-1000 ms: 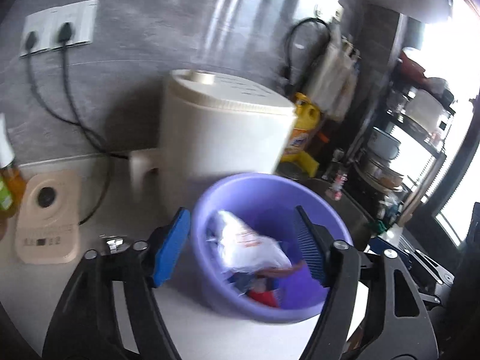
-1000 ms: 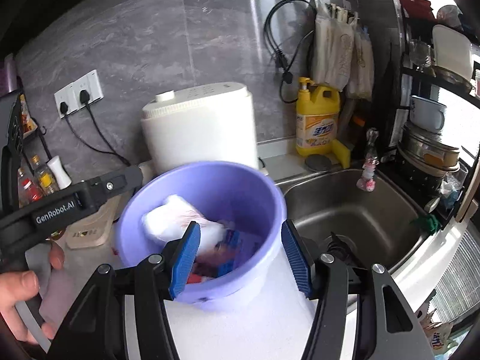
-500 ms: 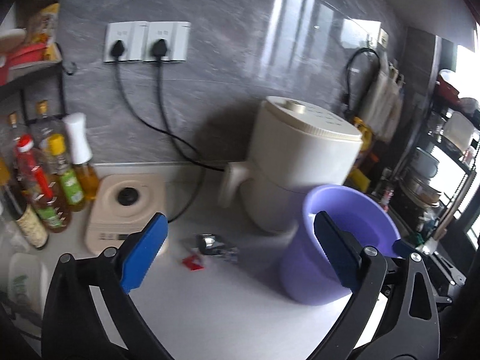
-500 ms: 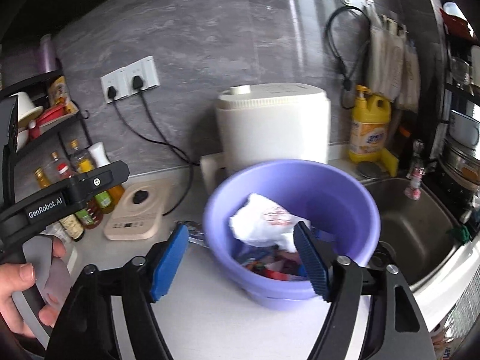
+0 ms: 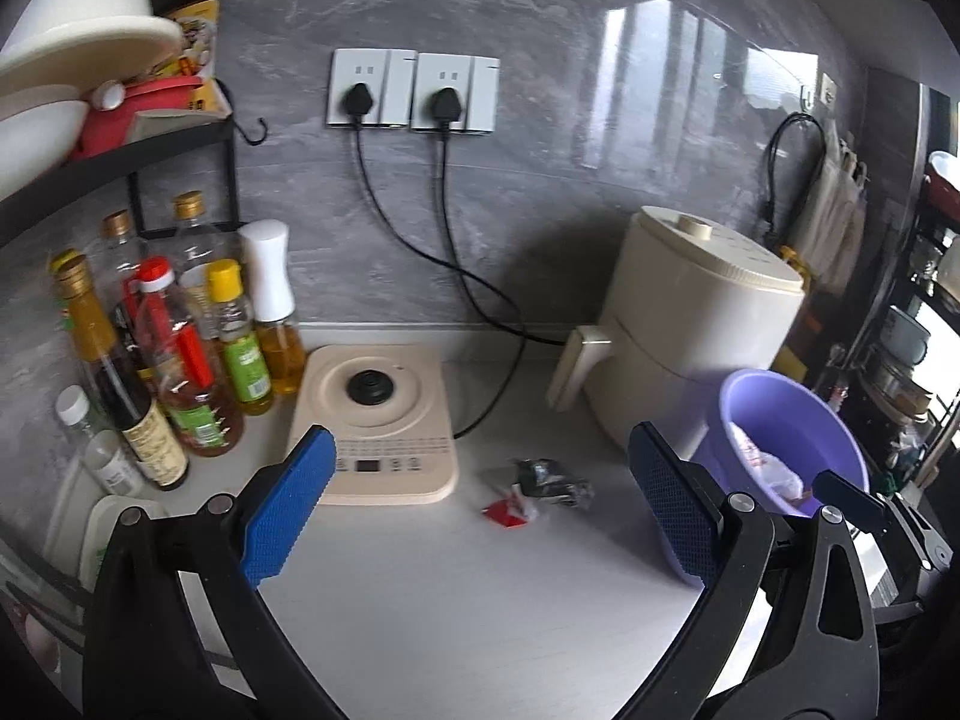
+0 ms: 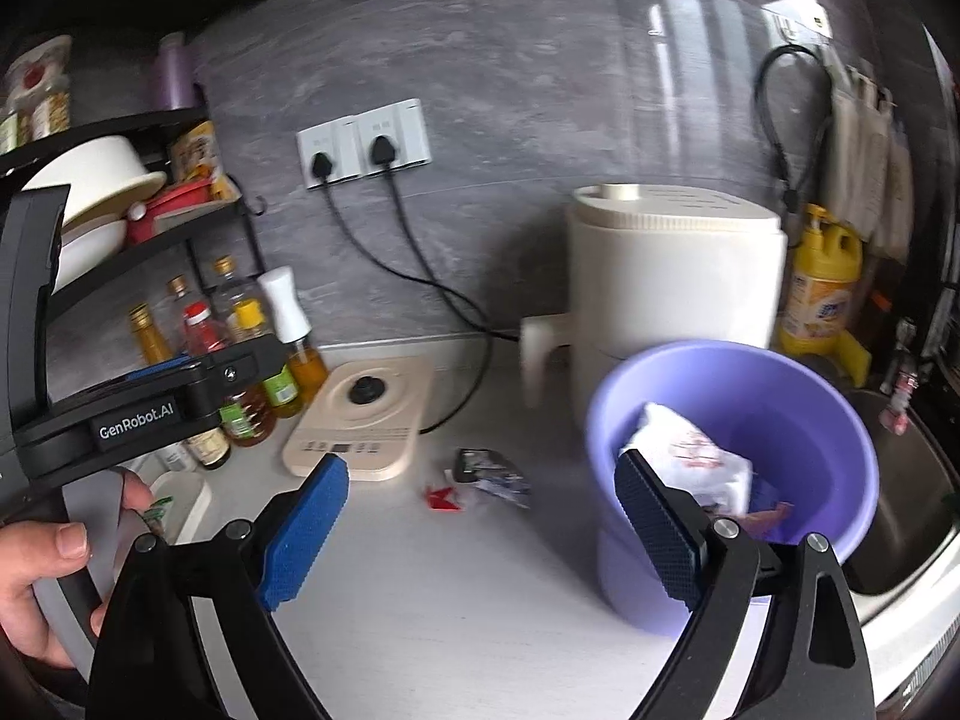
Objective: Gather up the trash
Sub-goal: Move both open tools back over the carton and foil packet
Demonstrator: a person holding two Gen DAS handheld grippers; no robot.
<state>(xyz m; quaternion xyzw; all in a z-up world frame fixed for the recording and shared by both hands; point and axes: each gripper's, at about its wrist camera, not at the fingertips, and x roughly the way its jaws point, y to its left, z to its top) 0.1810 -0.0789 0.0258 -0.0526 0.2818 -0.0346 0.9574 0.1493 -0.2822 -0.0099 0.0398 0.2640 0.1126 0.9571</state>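
Note:
A purple bin (image 6: 729, 414) (image 5: 786, 414) stands on the white counter in front of a cream appliance, with a white bag (image 6: 690, 456) and other wrappers inside. On the counter left of it lie a red wrapper (image 5: 510, 510) (image 6: 443, 498) and a dark crumpled wrapper (image 5: 549, 480) (image 6: 489, 471). My left gripper (image 5: 480, 504) is wide open above the counter, short of both wrappers, with nothing between its pads. My right gripper (image 6: 480, 531) has its jaws still opening and holds nothing; its right finger overlaps the bin's front.
A cream induction base (image 5: 375, 420) sits left of the wrappers, with several oil and sauce bottles (image 5: 180, 354) beside it under a black shelf. The cream appliance (image 5: 690, 336) stands behind the bin. A sink (image 6: 900, 480) lies to the right. A hand (image 6: 42, 576) holds the left gripper's handle.
Both grippers have swung left, away from the bin, and opened wider. The bin has shifted to the right of both views and the two wrappers on the counter have come into sight.

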